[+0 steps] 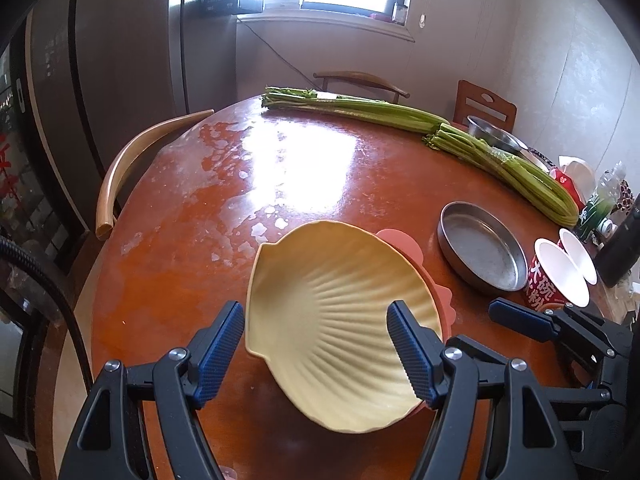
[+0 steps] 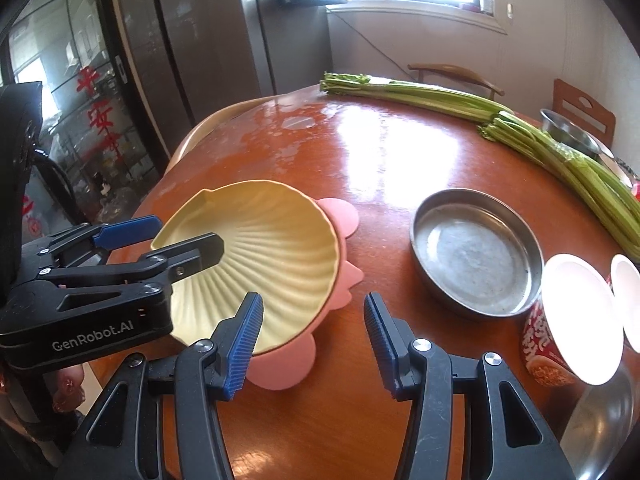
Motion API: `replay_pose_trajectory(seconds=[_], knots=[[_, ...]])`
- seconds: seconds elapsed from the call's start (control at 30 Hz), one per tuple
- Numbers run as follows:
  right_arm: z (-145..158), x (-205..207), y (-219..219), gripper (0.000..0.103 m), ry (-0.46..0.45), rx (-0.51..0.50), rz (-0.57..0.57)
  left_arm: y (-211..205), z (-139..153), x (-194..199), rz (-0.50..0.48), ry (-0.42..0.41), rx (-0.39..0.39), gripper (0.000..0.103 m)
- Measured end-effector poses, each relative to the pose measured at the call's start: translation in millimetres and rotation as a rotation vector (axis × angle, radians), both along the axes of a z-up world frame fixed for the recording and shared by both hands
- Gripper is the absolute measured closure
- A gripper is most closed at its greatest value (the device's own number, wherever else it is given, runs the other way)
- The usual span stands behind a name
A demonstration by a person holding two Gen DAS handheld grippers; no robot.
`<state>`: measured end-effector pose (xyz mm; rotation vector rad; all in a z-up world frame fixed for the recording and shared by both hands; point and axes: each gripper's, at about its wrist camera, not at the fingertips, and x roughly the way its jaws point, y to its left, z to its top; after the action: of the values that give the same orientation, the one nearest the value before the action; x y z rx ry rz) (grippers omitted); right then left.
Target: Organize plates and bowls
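Left gripper (image 1: 316, 350): jaws apart, nothing clamped. In the right wrist view one finger reaches over the rim of the yellow shell-shaped bowl and hangs above its ribbed interior, the other stands outside the rim; no pad is seen pressing on the bowl.
Right gripper (image 2: 314, 344): jaws apart and empty, above bare tabletop between the shell bowl and the steel pan; its left finger overlaps the bowl's near edge in its own view, contact not confirmed.
Yellow shell-shaped bowl (image 2: 276, 256): upright, nested on the pink plate, near the table's front edge.
Pink plate (image 2: 340, 210): lies under the shell bowl, scalloped edge protruding on the bowl's right and near sides.
Steel pan (image 2: 476, 252): round, shallow, empty, flat on the table, right of the stacked pair and apart from it.
Paper noodle cups (image 2: 576, 316): two with red print, just right of the pan.
Celery stalks (image 1: 400, 110): two bundles along the far right of the table.
Steel bowl (image 1: 494, 134): behind the celery, far right.
Table (image 1: 320, 168): round, glossy reddish-brown wood, worn pale patches at the far left.
Chairs (image 1: 132, 164): drawn up around the far side.
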<state>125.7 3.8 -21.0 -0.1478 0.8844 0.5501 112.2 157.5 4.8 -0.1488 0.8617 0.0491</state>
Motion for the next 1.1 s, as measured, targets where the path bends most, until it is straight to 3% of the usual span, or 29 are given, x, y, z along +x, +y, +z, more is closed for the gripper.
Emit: replay_pose_trajectory(seconds=[0.43,0.8,1.1], knots=[[-7.0,8.6,-48.4,0.049,0.054,0.032,-0.121,-9.8,16.3,-4.2,0.020,-0.023,0.020,0.030],[-19.0,21.1,-77.8,0.047,0.127,0.068,-0.233,-59.3,29.2,21.6,-0.108,-0.027,0.030,0.030],[-29.7,40.5,-90.7,0.045,0.167,0.068,-0.306,-102.2,25.8,67.9,-0.213,0.036,0.049,0.030]])
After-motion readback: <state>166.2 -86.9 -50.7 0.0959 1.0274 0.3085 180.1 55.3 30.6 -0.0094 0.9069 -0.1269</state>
